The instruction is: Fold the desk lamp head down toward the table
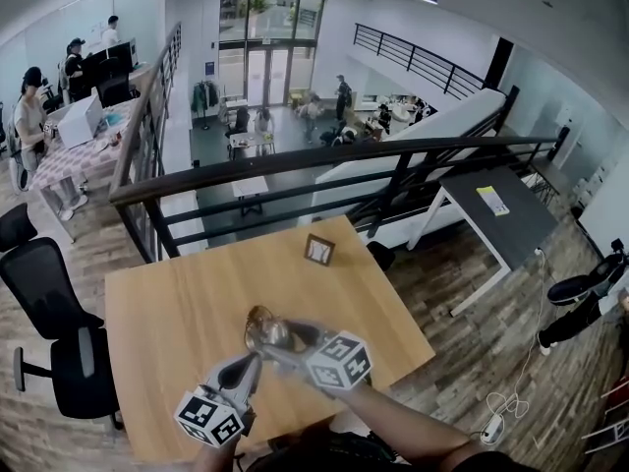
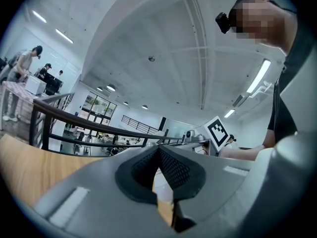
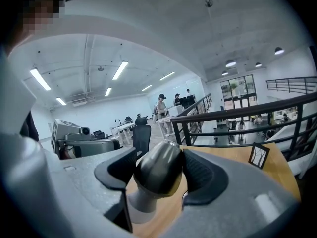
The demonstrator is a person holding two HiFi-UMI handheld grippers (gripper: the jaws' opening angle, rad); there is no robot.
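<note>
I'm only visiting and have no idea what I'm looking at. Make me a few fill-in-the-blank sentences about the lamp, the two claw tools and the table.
1. The lamp head sits between the jaws of the right gripper, while the left gripper holds ____.
2. The table is made of ____.
3. Seen from the person, the picture frame stands near the table's ____ edge.

Missing words: nothing; wood; far.
</note>
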